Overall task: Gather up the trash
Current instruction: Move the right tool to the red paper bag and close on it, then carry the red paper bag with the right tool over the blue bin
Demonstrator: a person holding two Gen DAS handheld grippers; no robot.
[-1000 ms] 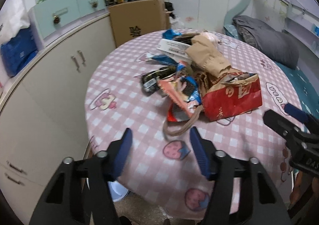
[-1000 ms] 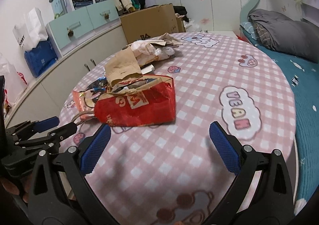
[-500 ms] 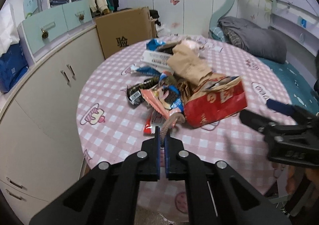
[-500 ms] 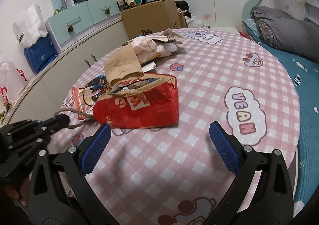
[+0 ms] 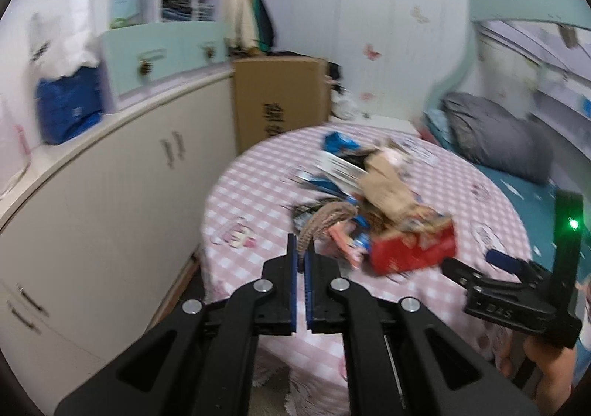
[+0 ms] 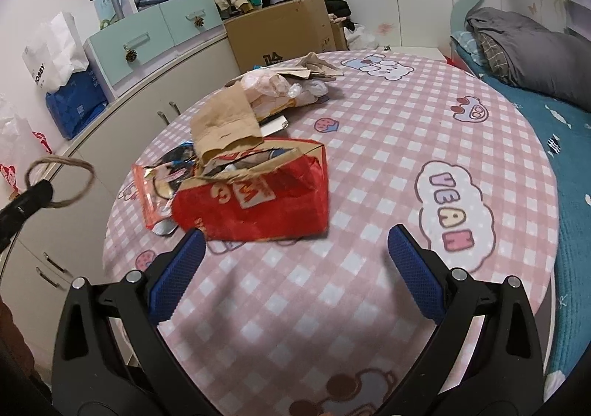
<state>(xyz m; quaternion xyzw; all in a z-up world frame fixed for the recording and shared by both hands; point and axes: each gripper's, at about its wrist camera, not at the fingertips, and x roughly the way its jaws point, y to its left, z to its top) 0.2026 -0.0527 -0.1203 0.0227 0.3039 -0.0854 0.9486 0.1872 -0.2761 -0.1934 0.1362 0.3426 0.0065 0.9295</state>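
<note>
off the counter (image 6: 369, 143), our left gripper (image 5: 301, 257) pinches the twine loop (image 6: 59, 181); right gripper (image 6: 295, 261) gapes, empty, near the red bag (image 6: 258, 202); next, bag the twine.

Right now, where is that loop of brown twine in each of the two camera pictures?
Left wrist view: the twine loop is at centre, pinched between the shut left gripper, arching up toward the trash pile.
Right wrist view: the twine loop hangs at the far left edge, clear of the table, from the dark left gripper tip.
Shared landmark: the red paper bag lying on the pink checked tablecloth.
</note>
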